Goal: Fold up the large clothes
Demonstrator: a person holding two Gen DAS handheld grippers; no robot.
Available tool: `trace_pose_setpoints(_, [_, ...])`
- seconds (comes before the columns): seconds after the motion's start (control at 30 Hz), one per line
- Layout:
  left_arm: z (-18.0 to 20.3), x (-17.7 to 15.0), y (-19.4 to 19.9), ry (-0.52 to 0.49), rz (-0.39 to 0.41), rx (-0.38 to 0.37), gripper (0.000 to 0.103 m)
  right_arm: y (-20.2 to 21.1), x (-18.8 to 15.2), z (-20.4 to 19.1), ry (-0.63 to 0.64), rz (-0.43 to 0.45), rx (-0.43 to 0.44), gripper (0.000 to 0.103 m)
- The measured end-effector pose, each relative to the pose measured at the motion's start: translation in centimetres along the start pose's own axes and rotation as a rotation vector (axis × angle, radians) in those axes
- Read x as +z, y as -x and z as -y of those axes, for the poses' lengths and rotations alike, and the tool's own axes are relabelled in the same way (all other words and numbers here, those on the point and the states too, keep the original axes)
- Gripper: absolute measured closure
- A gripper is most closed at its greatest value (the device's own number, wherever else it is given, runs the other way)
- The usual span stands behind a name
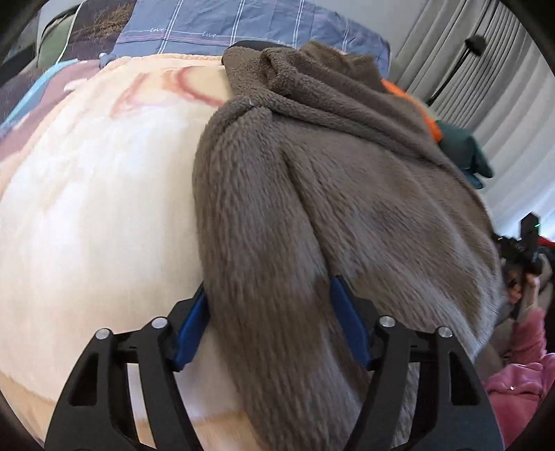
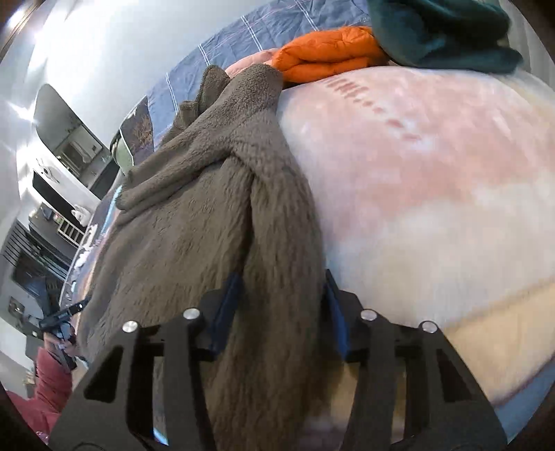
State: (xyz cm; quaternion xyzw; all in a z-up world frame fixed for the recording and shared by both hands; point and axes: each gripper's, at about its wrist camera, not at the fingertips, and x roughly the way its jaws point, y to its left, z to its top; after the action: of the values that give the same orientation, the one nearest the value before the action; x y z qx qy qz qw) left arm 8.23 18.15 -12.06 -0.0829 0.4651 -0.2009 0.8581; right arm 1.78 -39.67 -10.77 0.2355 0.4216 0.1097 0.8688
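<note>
A large grey-brown fleece garment (image 1: pixel 312 173) lies bunched on a cream and pink blanket (image 1: pixel 86 208) that covers a bed. My left gripper (image 1: pixel 269 288) is shut on a thick fold of its near edge, with blue pads on both sides of the cloth. My right gripper (image 2: pixel 281 277) is shut on another thick fold of the same garment (image 2: pixel 194 215), at its right side next to the blanket (image 2: pixel 433 173). The cloth hides both pairs of fingertips. The right gripper also shows in the left wrist view (image 1: pixel 523 253), far right.
A folded orange garment (image 2: pixel 329 52) and a dark teal one (image 2: pixel 444 31) lie at the far edge of the bed. A blue checked sheet (image 1: pixel 225 24) lies beyond the blanket. Grey curtains (image 1: pixel 503 86) hang at the right. White furniture (image 2: pixel 59 180) stands at the left.
</note>
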Motion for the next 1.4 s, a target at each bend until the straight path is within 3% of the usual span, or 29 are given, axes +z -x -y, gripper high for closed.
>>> trace_pose_setpoints(0.17, [1.0, -3.0, 0.9, -0.006, 0.007, -0.074, 0.036, 1.1, -2.3, -1.5, 0.014, -0.041, 0.105, 0.051])
trace_pose_setpoints(0.27, [1.7, -3.4, 0.7, -0.006, 0.013, -0.079, 0.036, 0.5, -2.5, -3.1, 0.058, -0.047, 0.111, 0.051])
trace_pose_setpoints(0.33, [1.7, -3.2, 0.9, 0.023, 0.026, -0.091, 0.059, 0.6, -2.1, -3.6, 0.041, -0.035, 0.122, 0.071])
trace_pose_setpoints(0.37, [2.0, -3.3, 1.3, 0.037, 0.034, -0.132, 0.079, 1.1, -2.1, -3.9, 0.036, -0.02, 0.133, 0.079])
trace_pose_setpoints(0.4, [2.2, -3.6, 1.7, 0.044, 0.048, -0.139, 0.081, 1.9, -2.0, -4.0, 0.031, -0.003, 0.142, 0.084])
trace_pose_setpoints(0.5, [3.4, -4.3, 3.1, 0.012, 0.098, -0.067, 0.085, 3.3, -1.9, -3.0, -0.036, 0.023, 0.168, 0.09])
trace_pose_setpoints(0.6, [3.9, -3.1, 5.1, 0.047, 0.185, -0.08, 0.088, 4.0, -0.6, -2.3, -0.117, 0.065, 0.26, 0.091])
trace_pose_setpoints(0.73, [5.8, -0.6, 10.1, 0.023, 0.356, -0.109, 0.089, 7.9, 2.0, -3.9, -0.11, 0.175, 0.351, 0.093])
trace_pose_setpoints(0.83, [7.5, 0.3, 13.5, -0.012, 0.427, -0.105, 0.09, 10.9, 2.6, -6.0, -0.052, 0.235, 0.372, 0.093])
trace_pose_setpoints(1.0, [9.8, -1.7, 18.6, -0.041, 0.537, -0.113, 0.09, 16.9, 1.2, -8.5, 0.043, 0.366, 0.381, 0.093])
trace_pose_setpoints(1.17, [10.7, -1.5, 20.2, -0.04, 0.549, -0.1, 0.089, 18.0, 2.6, -8.6, 0.048, 0.407, 0.319, 0.093])
trace_pose_setpoints(1.4, [8.4, 6.0, 15.0, 0.007, 0.49, -0.068, 0.089, 10.0, 10.0, -7.3, -0.063, 0.343, 0.282, 0.092])
